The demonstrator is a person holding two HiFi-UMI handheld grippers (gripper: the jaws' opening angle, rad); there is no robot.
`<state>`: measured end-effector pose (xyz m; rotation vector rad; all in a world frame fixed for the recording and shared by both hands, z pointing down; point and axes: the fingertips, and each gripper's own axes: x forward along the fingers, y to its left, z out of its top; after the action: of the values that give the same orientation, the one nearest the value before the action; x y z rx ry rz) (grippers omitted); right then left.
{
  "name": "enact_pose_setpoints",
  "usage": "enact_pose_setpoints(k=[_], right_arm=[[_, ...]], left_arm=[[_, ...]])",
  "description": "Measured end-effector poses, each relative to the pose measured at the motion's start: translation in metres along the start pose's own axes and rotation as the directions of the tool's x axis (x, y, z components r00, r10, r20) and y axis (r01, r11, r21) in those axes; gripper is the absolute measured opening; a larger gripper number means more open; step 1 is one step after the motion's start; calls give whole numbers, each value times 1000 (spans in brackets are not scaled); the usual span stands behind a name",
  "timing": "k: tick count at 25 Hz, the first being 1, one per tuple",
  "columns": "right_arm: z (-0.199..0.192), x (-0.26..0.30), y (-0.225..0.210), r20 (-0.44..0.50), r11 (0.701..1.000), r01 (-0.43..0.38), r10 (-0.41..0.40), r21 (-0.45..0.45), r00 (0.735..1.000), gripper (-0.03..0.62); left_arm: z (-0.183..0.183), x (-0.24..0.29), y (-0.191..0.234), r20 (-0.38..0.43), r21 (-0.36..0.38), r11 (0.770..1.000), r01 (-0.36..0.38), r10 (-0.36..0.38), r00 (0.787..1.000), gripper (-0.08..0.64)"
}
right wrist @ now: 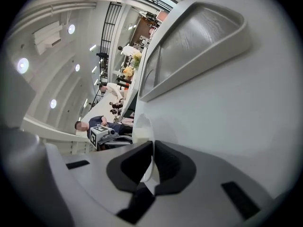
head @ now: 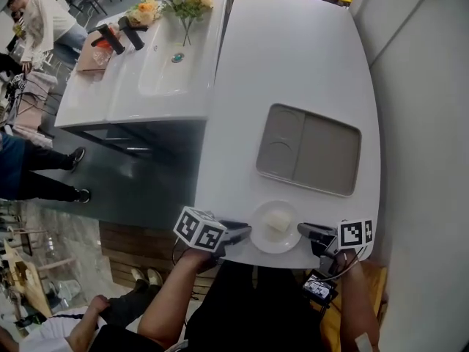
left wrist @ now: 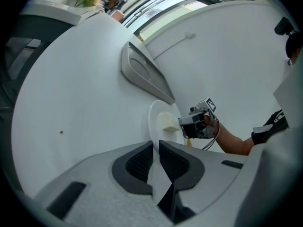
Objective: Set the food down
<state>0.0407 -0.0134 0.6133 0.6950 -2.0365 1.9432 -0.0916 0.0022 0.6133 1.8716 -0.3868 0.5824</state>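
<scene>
A small white plate [head: 275,240] rests at the near edge of the white table [head: 293,64], with a pale block of food [head: 277,221] on it. My left gripper [head: 245,231] is shut on the plate's left rim, and my right gripper [head: 302,229] is shut on its right rim. In the left gripper view the plate [left wrist: 152,119] stands edge-on between the pads of the left gripper [left wrist: 156,148], with the food [left wrist: 166,122] and the right gripper [left wrist: 196,124] beyond. In the right gripper view the thin rim of the plate [right wrist: 142,126] runs between the dark pads of the right gripper [right wrist: 152,150].
A grey two-compartment tray [head: 322,152] lies empty just beyond the plate. To the left, a white sink counter [head: 157,64] carries flowers [head: 187,2], across a dark gap. A white wall [head: 425,123] runs along the table's right. People stand at the far left.
</scene>
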Motion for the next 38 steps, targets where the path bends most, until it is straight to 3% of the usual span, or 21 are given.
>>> enact_pose_setpoints(k=[10,16,27,38], right_arm=[[18,-43,34,140,996,51,-41,-66,989,15],[43,-74,42,185,991,77,-56,-106,981,15],[129,-107,12,203,987,51,-19,-153,979,15],[193,-110,-30,192,980,109,-76,-166,978,17]], left_arm=[[43,-6,-35,-14,151,988,36,-34,999,38],[75,4,-56,-22,203,979,33,-29,999,38],[163,46,-64,6,225,972,-73,73,997,38],[218,91,-35,-31,241,958,-154,167,986,38]])
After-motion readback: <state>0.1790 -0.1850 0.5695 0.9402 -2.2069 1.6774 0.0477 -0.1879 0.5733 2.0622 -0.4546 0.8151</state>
